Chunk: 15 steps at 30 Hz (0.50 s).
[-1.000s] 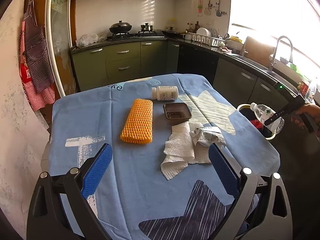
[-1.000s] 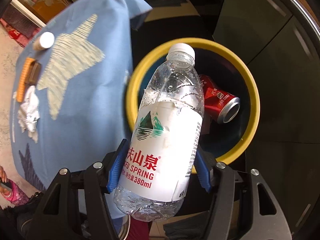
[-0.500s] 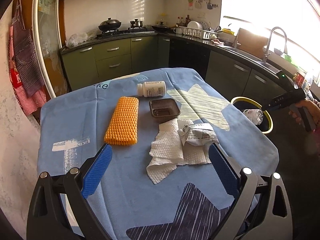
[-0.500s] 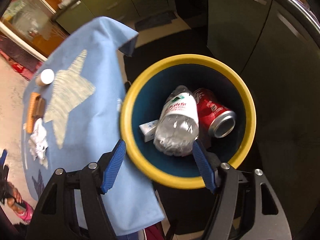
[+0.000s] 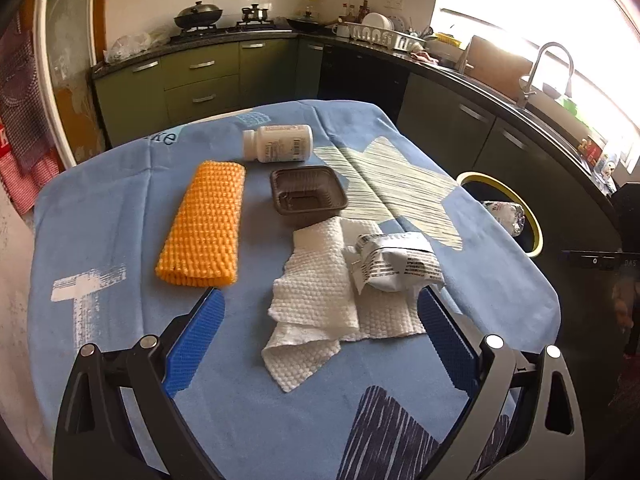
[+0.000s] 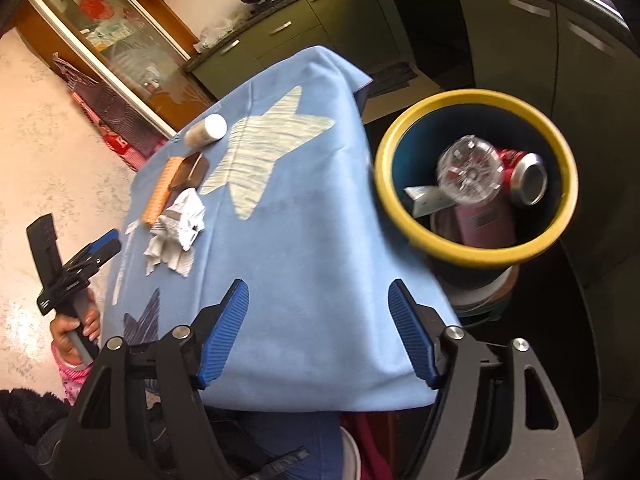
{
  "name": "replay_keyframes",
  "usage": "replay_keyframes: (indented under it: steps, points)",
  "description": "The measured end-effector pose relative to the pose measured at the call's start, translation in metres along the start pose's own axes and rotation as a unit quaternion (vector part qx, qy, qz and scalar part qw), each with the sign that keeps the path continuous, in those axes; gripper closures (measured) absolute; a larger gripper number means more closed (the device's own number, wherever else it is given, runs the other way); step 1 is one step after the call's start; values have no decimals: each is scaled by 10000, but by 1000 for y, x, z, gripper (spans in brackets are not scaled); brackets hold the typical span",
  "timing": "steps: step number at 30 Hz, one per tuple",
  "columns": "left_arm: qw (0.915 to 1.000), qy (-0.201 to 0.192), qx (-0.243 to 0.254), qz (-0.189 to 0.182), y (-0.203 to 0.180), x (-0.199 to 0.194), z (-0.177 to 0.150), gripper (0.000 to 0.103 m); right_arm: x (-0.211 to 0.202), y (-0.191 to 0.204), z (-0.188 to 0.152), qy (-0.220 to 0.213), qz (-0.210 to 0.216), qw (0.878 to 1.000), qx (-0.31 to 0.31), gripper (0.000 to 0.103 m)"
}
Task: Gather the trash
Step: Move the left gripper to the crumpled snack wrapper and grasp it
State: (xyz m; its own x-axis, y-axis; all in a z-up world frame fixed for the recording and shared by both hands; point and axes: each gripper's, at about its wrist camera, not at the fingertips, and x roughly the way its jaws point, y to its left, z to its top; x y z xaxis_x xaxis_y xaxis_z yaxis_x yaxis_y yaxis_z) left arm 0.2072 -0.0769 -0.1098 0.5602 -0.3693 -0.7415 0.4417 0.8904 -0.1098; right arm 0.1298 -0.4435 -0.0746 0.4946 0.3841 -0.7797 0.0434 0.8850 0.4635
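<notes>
My left gripper (image 5: 318, 300) is open, low over the blue tablecloth (image 5: 120, 208), its fingers on either side of a white paper towel (image 5: 320, 292). A crumpled printed wrapper (image 5: 396, 264) lies on the towel. Beyond them are a brown plastic tray (image 5: 306, 196), an orange foam net (image 5: 204, 224) and a white pill bottle (image 5: 280, 143) on its side. My right gripper (image 6: 317, 286) hangs over the table's near edge, its jaws opening with nothing between them. The clear water bottle (image 6: 470, 176) lies in the yellow-rimmed bin (image 6: 472, 98) beside a red can (image 6: 524, 176).
The bin (image 5: 534, 224) stands on the floor off the table's right side. Dark green kitchen cabinets (image 5: 200, 80) and a counter with a sink tap (image 5: 548, 68) run behind and to the right. A hand (image 6: 76, 326) holds the left gripper (image 6: 114, 240) at the table's far end.
The right gripper let go of the water bottle, which dropped into the bin, then swung left over the table's edge. The left gripper moved forward and down toward the paper towel.
</notes>
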Motion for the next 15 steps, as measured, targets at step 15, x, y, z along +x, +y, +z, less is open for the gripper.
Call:
replay_keyframes:
  steps: [15]
  points:
    - [9867,144,1552,-456,-83,59,32,8,13,3,-18,15,462,9988,182,33]
